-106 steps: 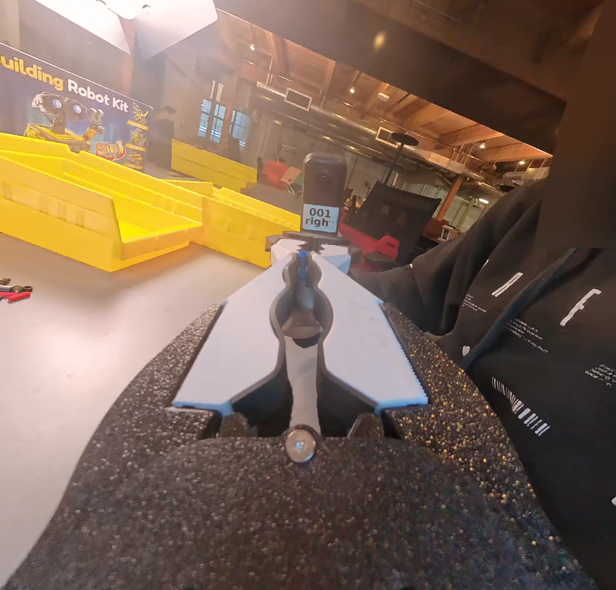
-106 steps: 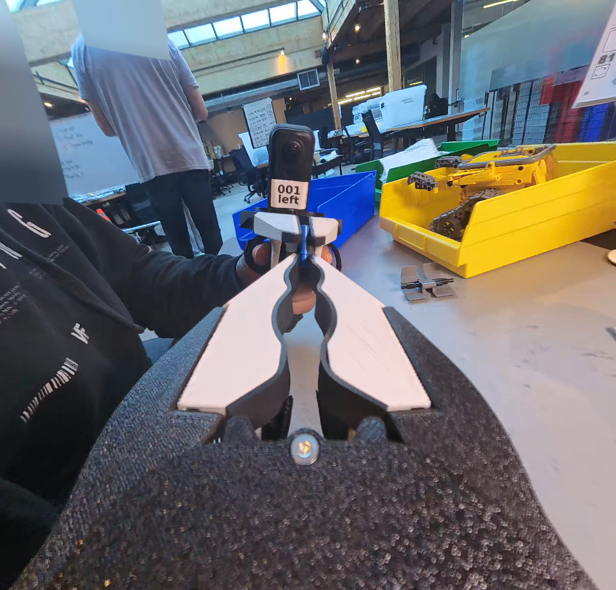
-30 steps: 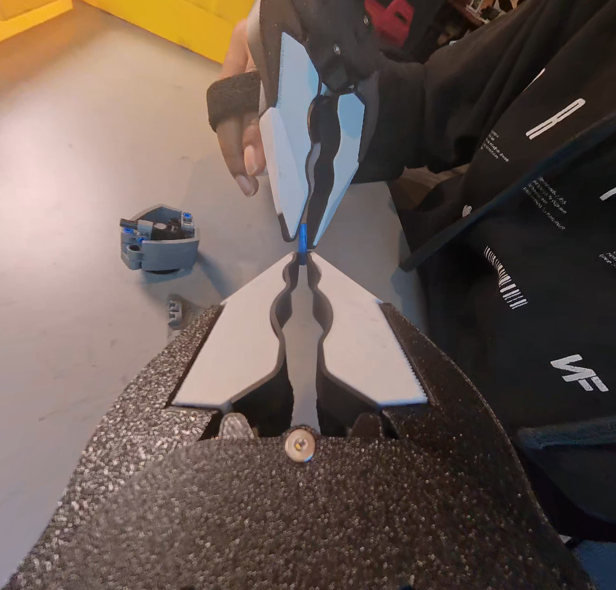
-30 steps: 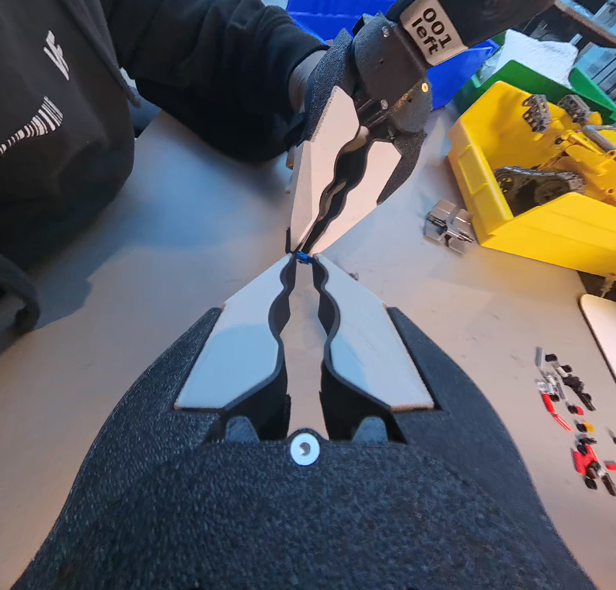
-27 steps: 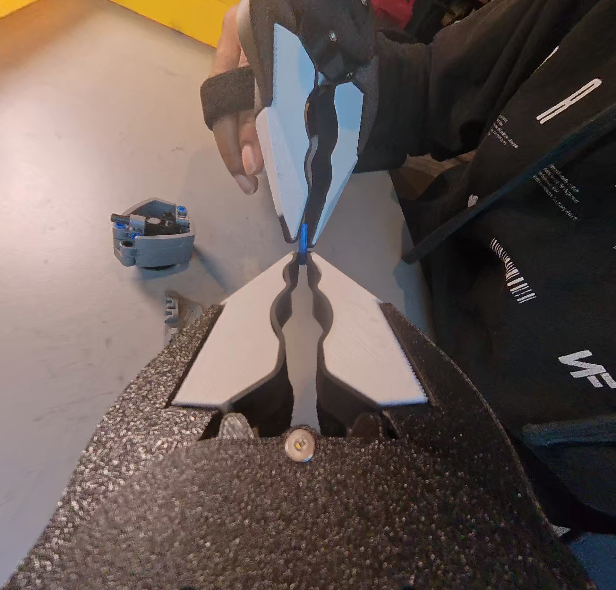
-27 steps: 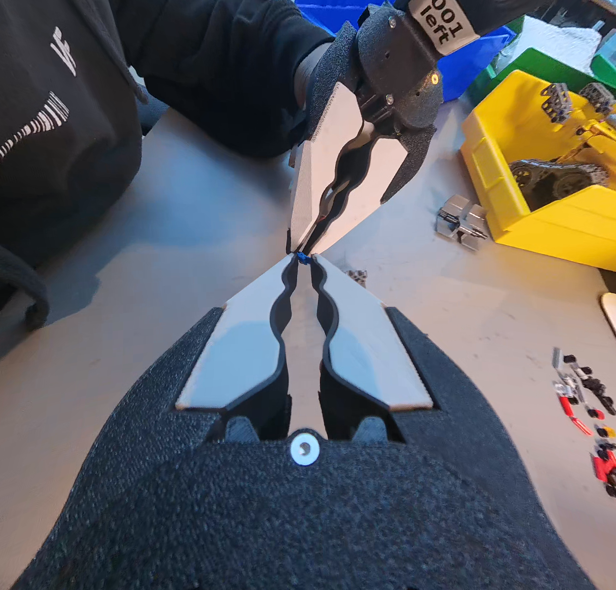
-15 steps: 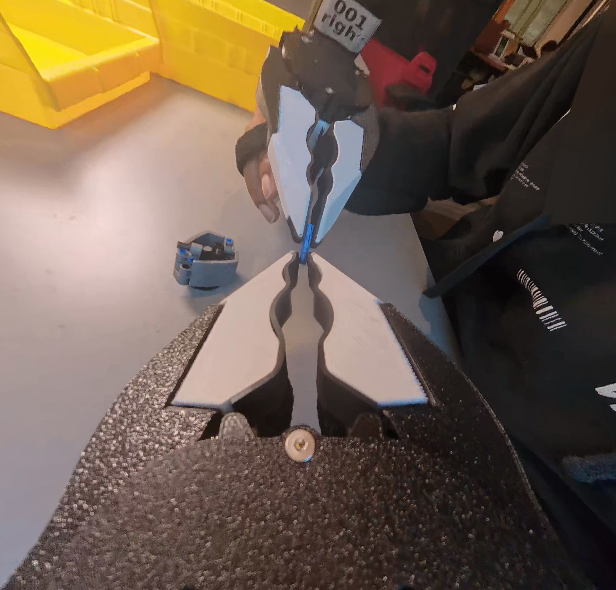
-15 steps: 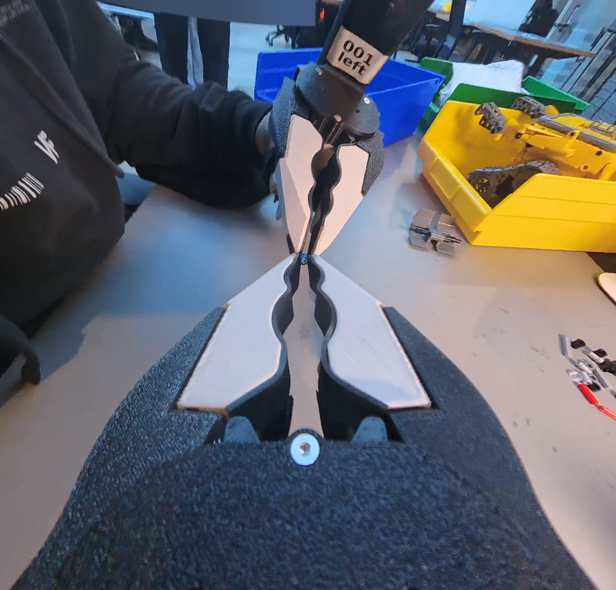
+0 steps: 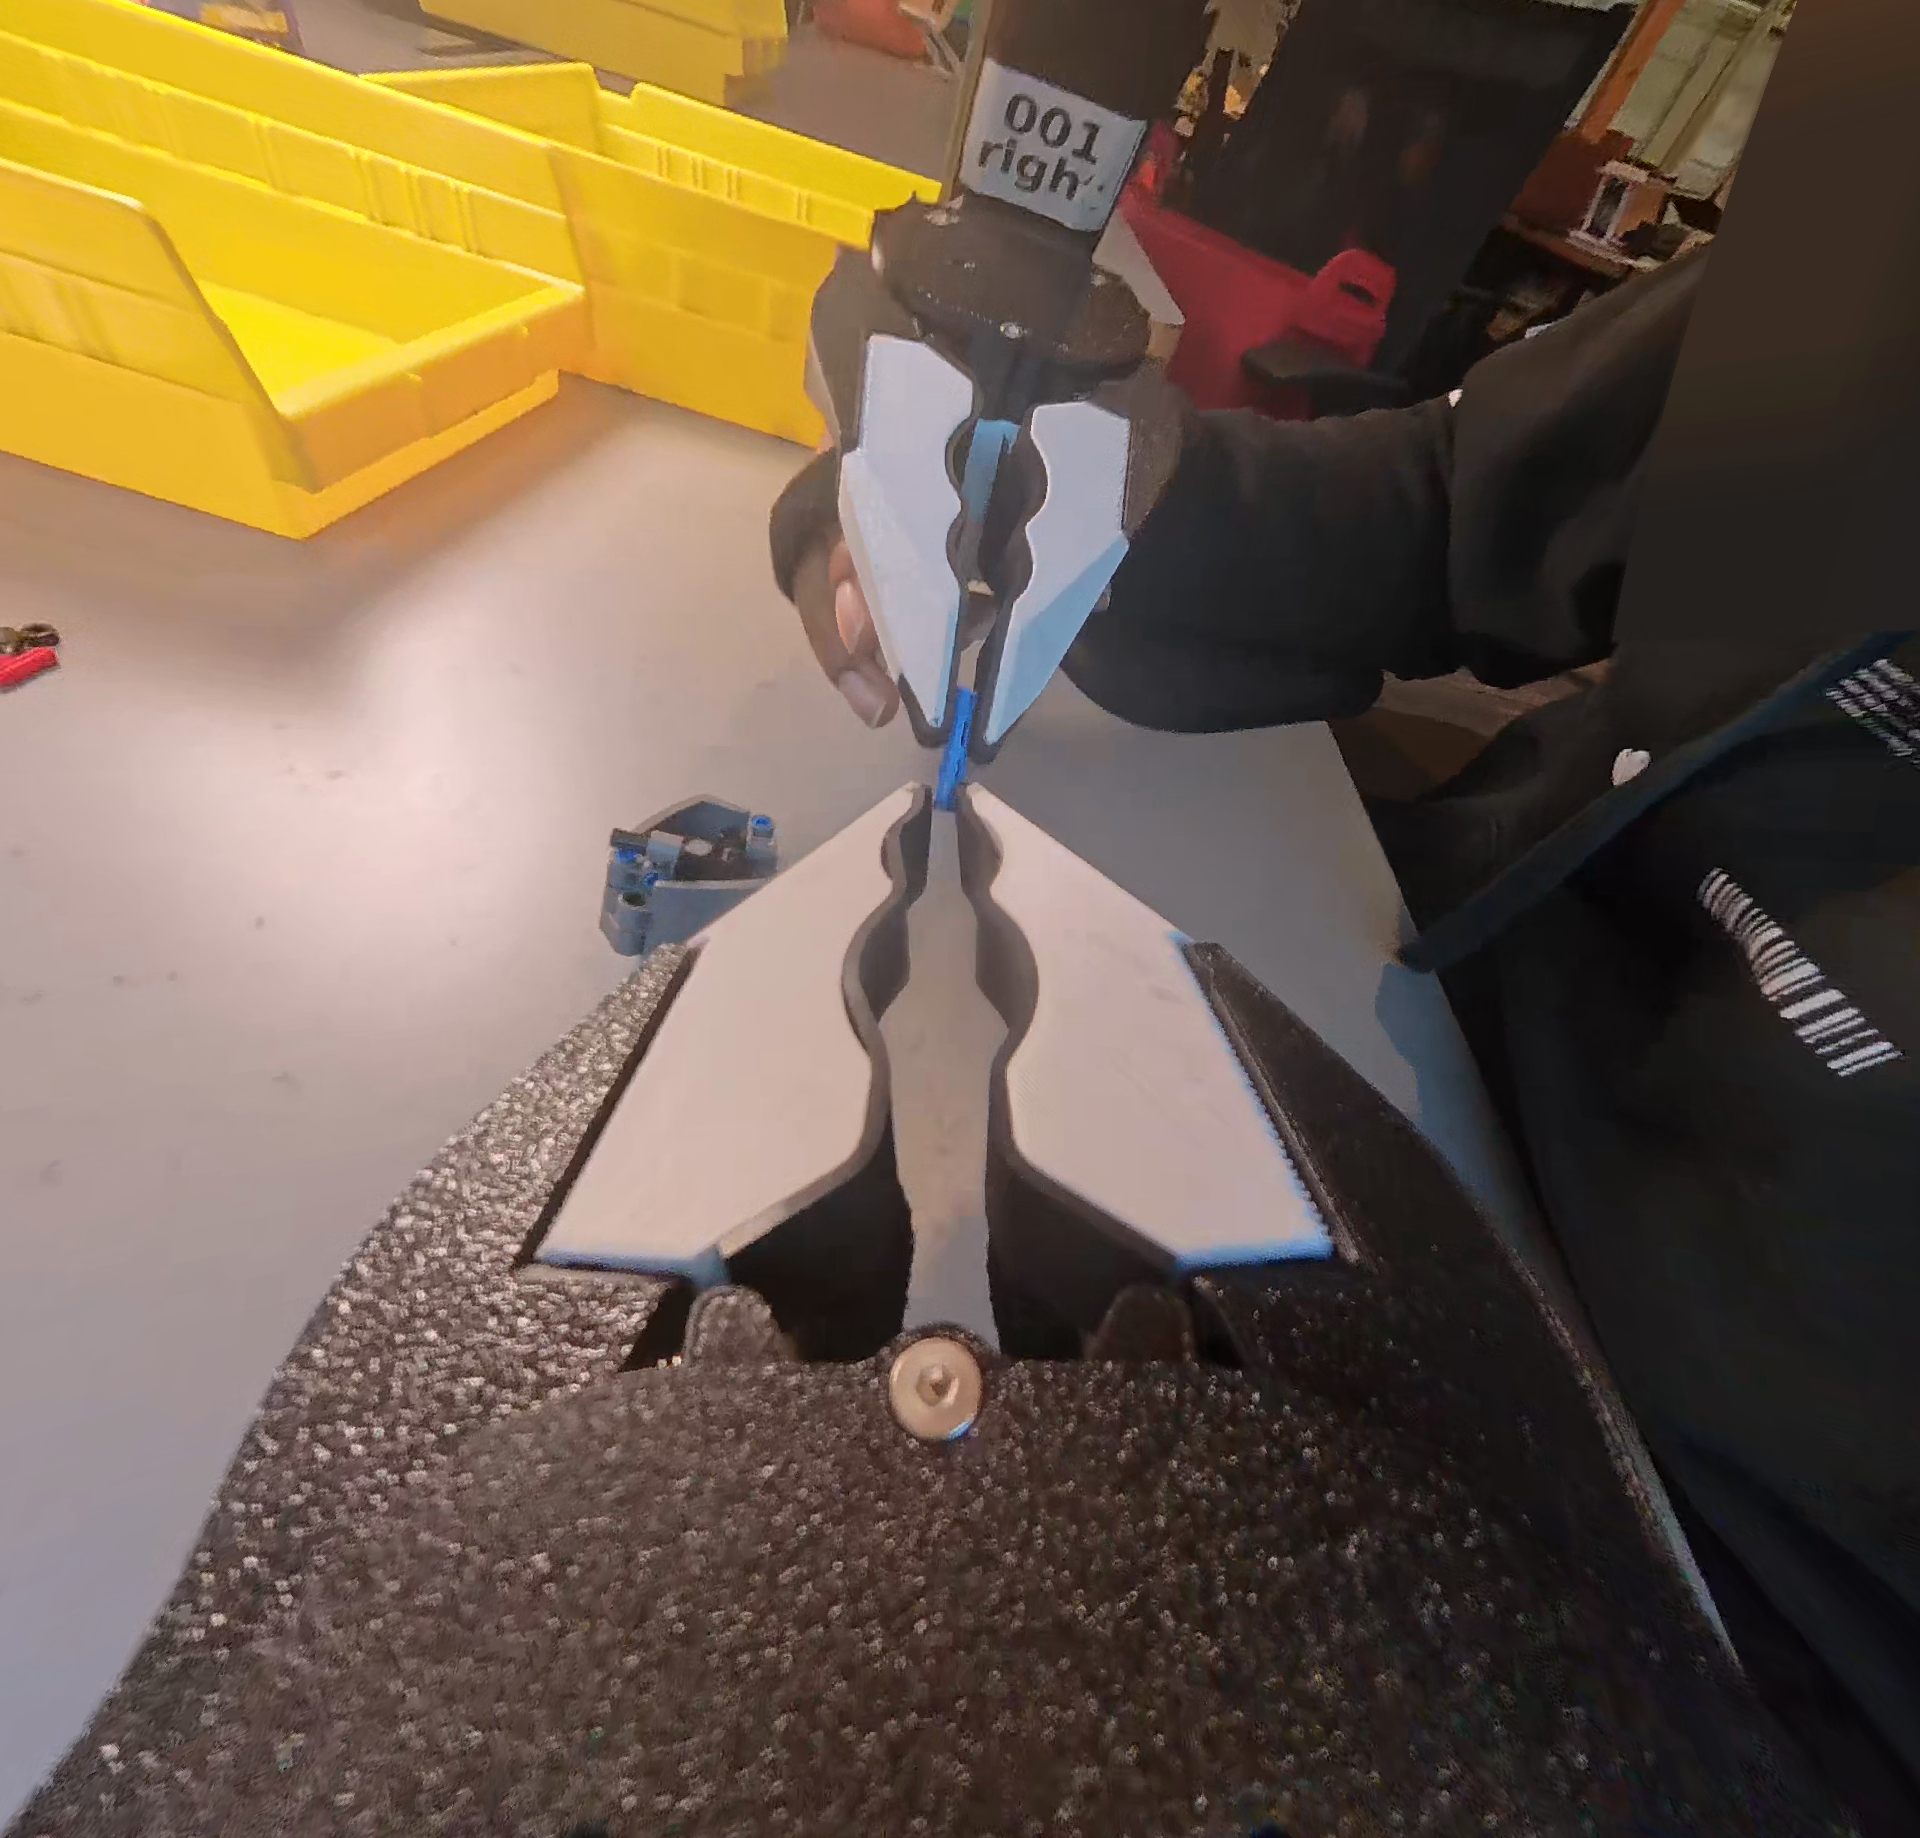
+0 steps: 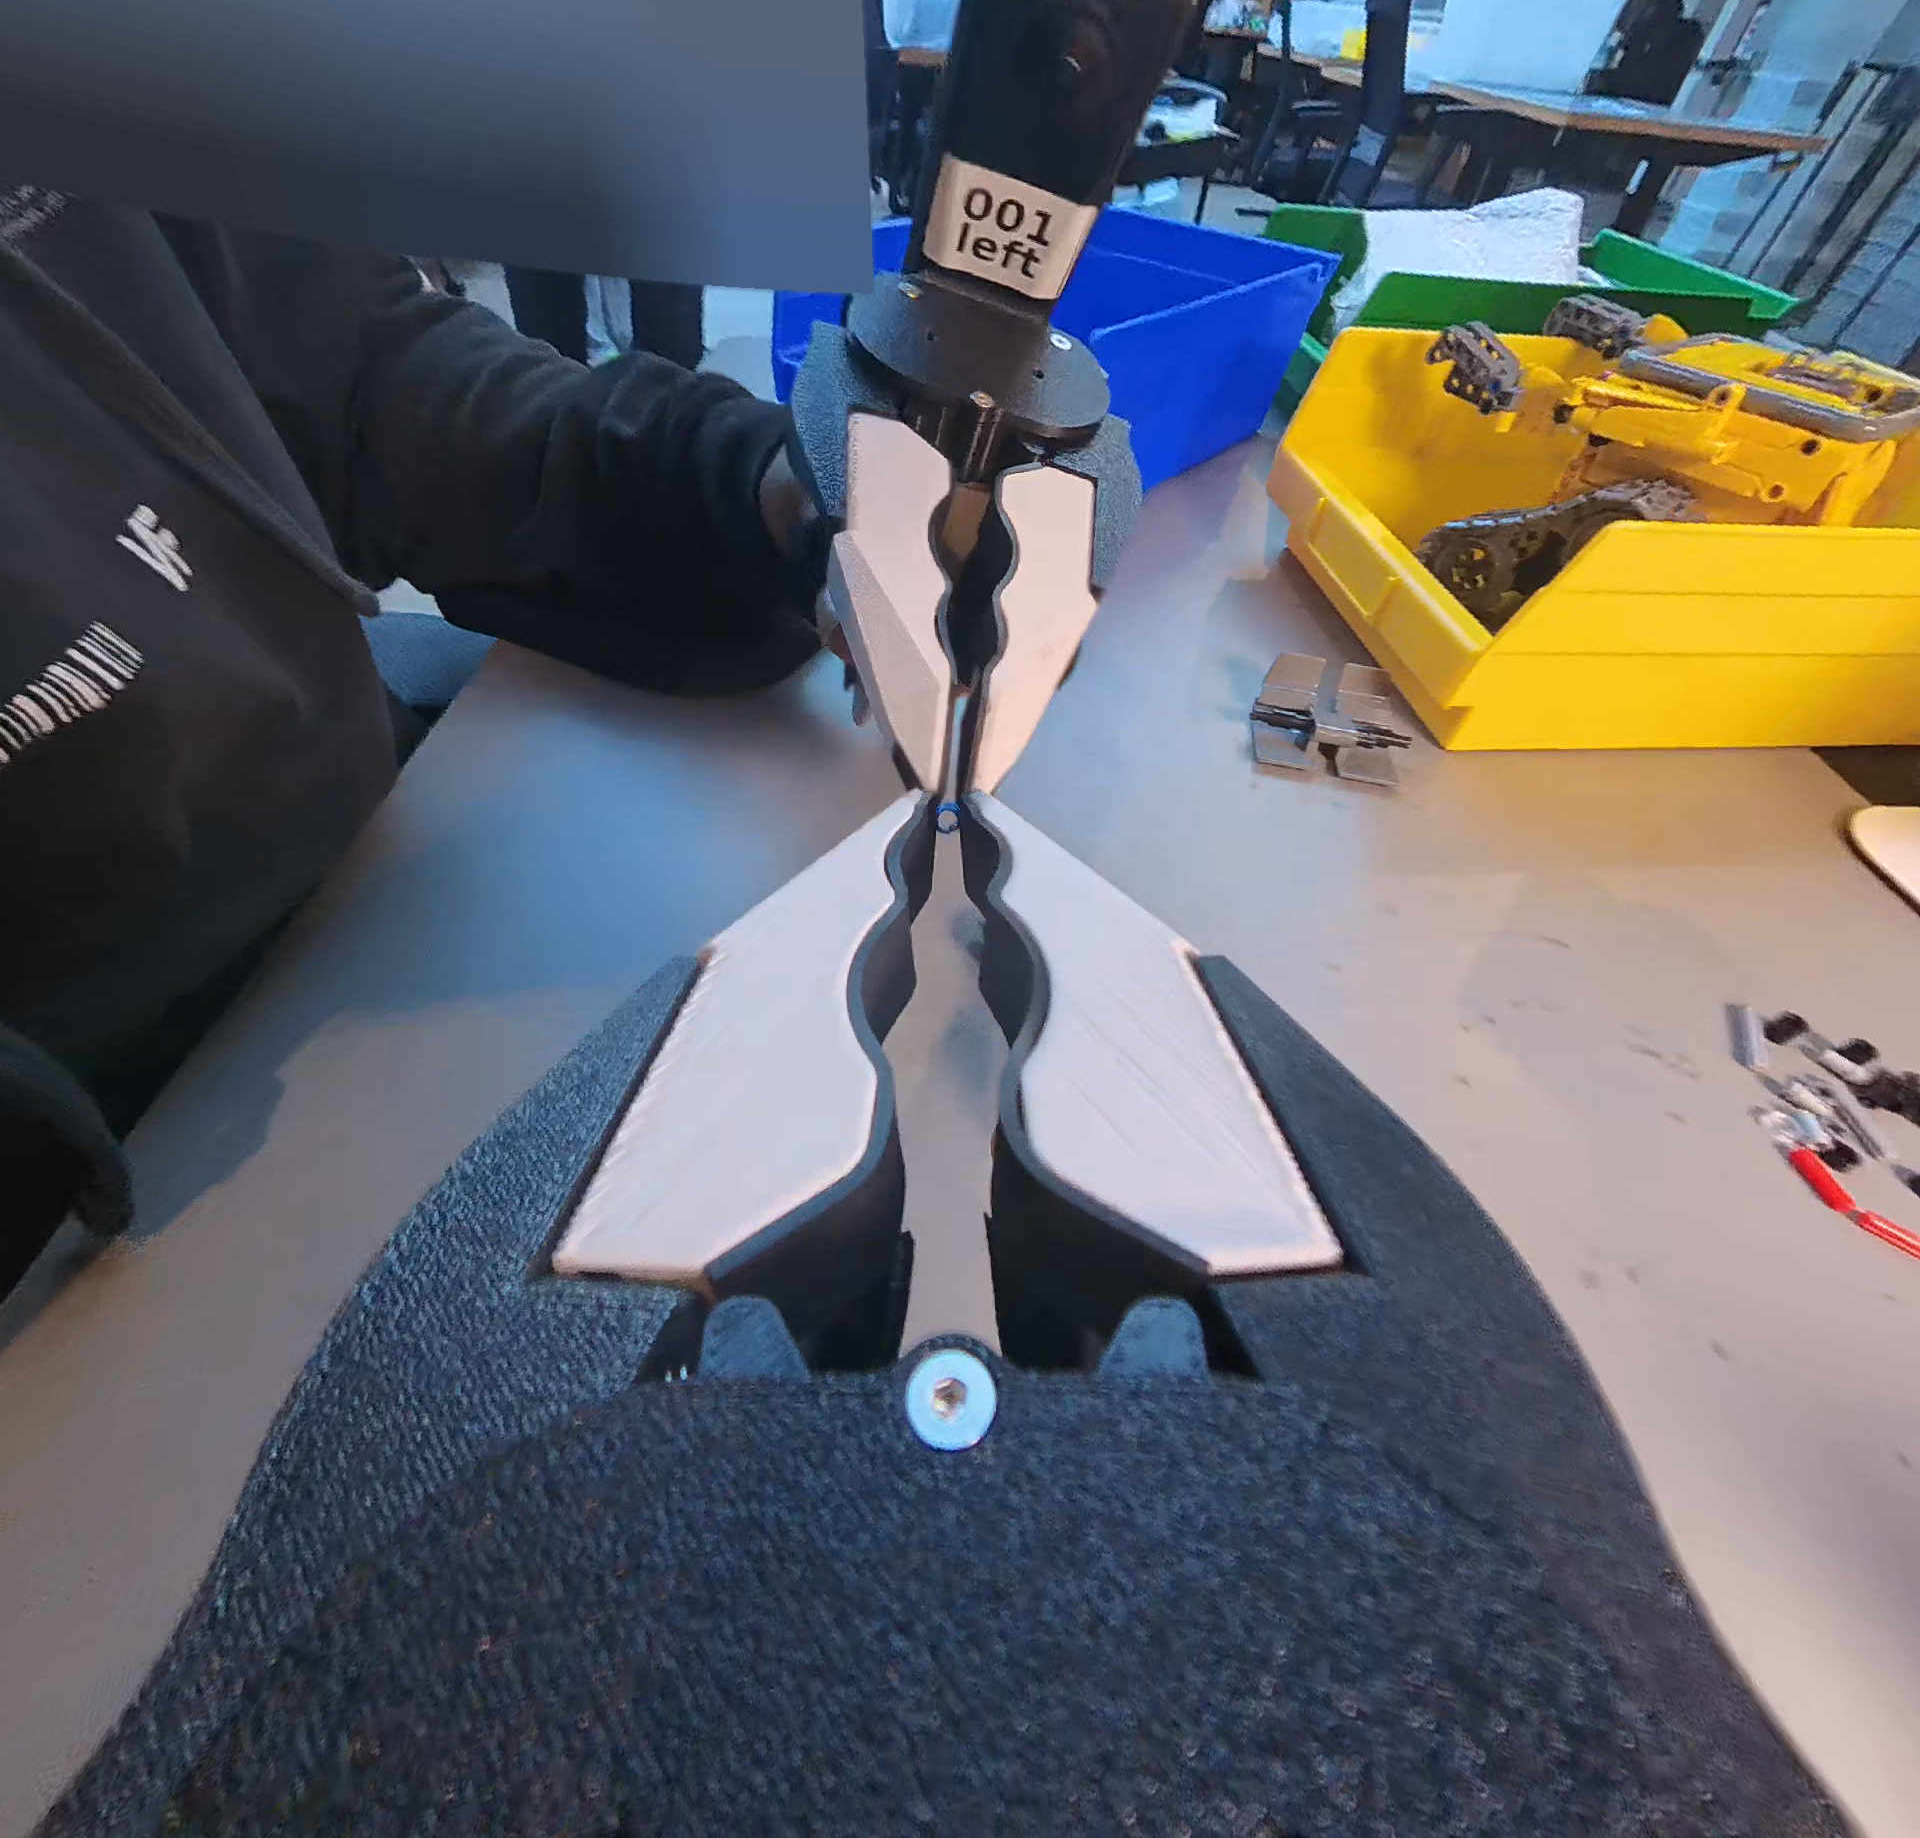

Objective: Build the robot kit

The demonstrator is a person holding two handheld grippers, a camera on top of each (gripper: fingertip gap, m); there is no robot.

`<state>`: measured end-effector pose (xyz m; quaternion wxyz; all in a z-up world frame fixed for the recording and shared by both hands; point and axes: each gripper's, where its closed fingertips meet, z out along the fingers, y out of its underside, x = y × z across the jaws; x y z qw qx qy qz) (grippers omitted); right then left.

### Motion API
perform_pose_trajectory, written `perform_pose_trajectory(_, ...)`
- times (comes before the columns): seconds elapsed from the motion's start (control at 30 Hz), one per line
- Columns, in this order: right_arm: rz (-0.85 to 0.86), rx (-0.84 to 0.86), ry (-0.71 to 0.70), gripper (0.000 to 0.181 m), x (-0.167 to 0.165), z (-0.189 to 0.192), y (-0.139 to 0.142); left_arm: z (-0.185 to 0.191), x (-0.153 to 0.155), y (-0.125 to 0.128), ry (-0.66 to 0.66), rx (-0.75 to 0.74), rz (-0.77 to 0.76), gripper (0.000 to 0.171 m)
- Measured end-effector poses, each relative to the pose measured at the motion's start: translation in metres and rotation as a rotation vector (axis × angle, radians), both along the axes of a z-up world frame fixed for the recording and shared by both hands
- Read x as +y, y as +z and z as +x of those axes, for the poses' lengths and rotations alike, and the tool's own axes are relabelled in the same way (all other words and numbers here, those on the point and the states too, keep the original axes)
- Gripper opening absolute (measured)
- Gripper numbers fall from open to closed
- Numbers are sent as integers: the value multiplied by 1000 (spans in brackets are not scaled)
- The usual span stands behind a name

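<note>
Two claws meet tip to tip above my grey table (image 9: 312, 853) near yellow bins (image 9: 312, 334), my left gripper (image 9: 943, 801) and right gripper (image 10: 945, 814) both clamped on one blue pin (image 9: 954, 749).

We are pinching a small blue pin (image 10: 947, 818) in our right gripper (image 10: 945, 809), its tips meeting the left gripper (image 10: 954, 749) tip to tip above the grey table (image 10: 1403, 915), near a yellow bin (image 10: 1662, 645).
</note>
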<state>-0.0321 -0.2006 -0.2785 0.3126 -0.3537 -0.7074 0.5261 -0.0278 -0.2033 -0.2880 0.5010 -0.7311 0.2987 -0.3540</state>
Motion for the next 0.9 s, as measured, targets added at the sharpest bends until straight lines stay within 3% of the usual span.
perform_pose_trajectory(0.07,39,-15,-52,4,15,1,1,-11,8,-9,66,57,3,0)
perform_pose_trajectory(0.2,144,-161,-143,4,50,4,-14,-24,16,-16,137,88,-19,9)
perform_pose_trajectory(0.4,235,-362,-76,4,54,4,-39,-30,28,-35,209,195,-36,29)
perform_pose_trajectory(0.57,220,-362,-89,4,57,2,-44,-23,49,-49,196,363,16,57)
perform_pose_trajectory(0.7,206,-372,-108,4,55,2,-57,-12,59,-65,106,450,-10,73)
perform_pose_trajectory(0.8,182,-363,-124,4,55,2,-59,-7,62,-74,51,515,-6,71)
perform_pose_trajectory(0.9,203,-373,-132,4,57,2,-59,-4,62,-76,31,525,-8,48)
